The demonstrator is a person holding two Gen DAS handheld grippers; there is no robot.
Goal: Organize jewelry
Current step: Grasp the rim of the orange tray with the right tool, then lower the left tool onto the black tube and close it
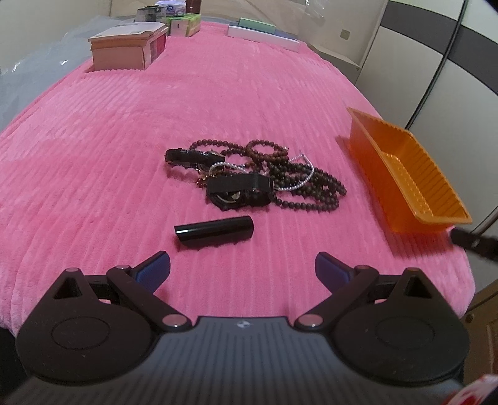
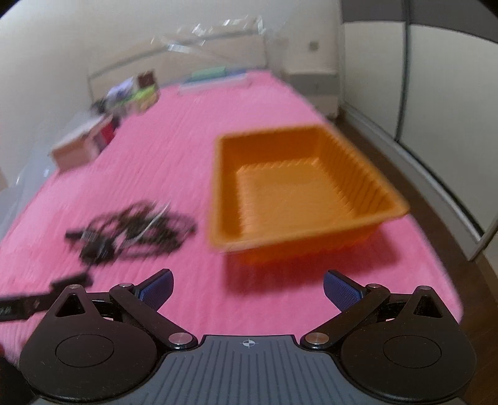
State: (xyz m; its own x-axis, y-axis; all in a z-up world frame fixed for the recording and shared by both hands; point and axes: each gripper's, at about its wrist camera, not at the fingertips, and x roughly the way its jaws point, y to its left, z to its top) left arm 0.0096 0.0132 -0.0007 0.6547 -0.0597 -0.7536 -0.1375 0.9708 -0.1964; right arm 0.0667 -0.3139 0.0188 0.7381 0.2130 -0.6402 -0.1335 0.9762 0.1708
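A tangled pile of jewelry point(image 1: 258, 174) lies on the pink blanket point(image 1: 124, 140): dark bead strands, a pearl strand, black watch straps. A black tube point(image 1: 214, 232) lies just in front of it. My left gripper point(image 1: 242, 271) hovers open a short way before the tube, nothing between its fingers. An empty orange tray point(image 1: 414, 183) sits to the right. In the blurred right wrist view the orange tray point(image 2: 292, 190) is straight ahead, the jewelry pile point(image 2: 130, 230) to its left. My right gripper point(image 2: 247, 288) is open and empty, short of the tray.
Cardboard boxes point(image 1: 130, 46) and small packages point(image 1: 183, 25) stand at the far left of the bed, flat boxes point(image 1: 264, 34) at the far end. The bed edge drops off right of the tray. A wardrobe point(image 1: 435, 62) stands on the right.
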